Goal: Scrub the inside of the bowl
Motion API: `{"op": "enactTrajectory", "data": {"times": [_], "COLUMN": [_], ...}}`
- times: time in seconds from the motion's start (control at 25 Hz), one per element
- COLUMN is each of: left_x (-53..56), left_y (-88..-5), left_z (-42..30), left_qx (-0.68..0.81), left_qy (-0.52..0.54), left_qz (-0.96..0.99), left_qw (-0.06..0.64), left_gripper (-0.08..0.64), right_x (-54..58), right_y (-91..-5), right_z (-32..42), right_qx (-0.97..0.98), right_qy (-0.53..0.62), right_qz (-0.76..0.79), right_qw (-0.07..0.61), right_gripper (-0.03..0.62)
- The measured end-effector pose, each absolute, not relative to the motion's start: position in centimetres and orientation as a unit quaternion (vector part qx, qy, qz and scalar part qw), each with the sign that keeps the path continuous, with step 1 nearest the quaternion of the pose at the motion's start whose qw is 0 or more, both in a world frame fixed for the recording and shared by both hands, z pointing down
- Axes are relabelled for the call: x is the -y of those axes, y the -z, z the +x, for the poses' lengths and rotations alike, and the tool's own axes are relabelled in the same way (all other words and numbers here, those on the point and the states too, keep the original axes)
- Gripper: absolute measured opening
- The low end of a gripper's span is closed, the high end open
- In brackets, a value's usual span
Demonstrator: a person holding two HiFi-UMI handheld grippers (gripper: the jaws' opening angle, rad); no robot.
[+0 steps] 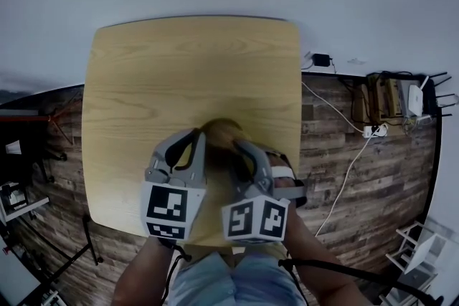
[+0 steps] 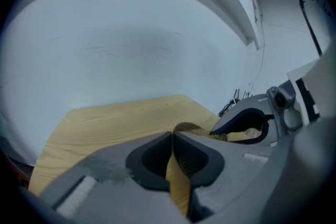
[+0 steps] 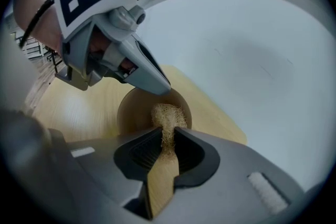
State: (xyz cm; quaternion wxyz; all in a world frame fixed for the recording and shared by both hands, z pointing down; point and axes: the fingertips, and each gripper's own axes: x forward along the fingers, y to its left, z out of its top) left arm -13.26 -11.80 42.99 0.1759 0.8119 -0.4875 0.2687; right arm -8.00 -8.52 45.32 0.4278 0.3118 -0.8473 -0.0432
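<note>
A small tan wooden bowl (image 1: 224,131) sits on the light wooden table (image 1: 186,68) near its front edge, between my two grippers. My left gripper (image 1: 195,134) is shut on the bowl's thin rim (image 2: 185,127), which stands edge-on between the jaws. Pinched in my right gripper (image 3: 167,134) is a pale fibrous scrubber (image 3: 167,115), its tip down inside the bowl (image 3: 134,110). In the right gripper view the left gripper (image 3: 152,84) clamps the bowl's far rim. Most of the bowl is hidden in the head view.
The table stands against a white wall on a dark plank floor. Cables, a power strip (image 1: 373,131) and a white router (image 1: 414,100) lie on the floor to the right. Furniture legs crowd the left side. The person's knees are at the table's front edge.
</note>
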Motion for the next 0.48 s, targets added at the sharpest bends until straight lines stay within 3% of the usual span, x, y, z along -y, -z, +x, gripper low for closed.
{"op": "enactTrajectory", "data": {"times": [0.48], "left_x": [12.0], "left_y": [-42.7], "left_z": [-13.5], "left_qx": [0.479], "left_qy": [-0.267], "left_qz": [0.820], "left_qw": [0.163], "left_gripper": [0.034], "right_x": [8.0], "right_y": [-45.3], "right_z": [-10.5], "right_qx": [0.858], "right_qy": [0.100], "right_qz": [0.251], "right_qw": [0.436], "right_gripper": [0.064]}}
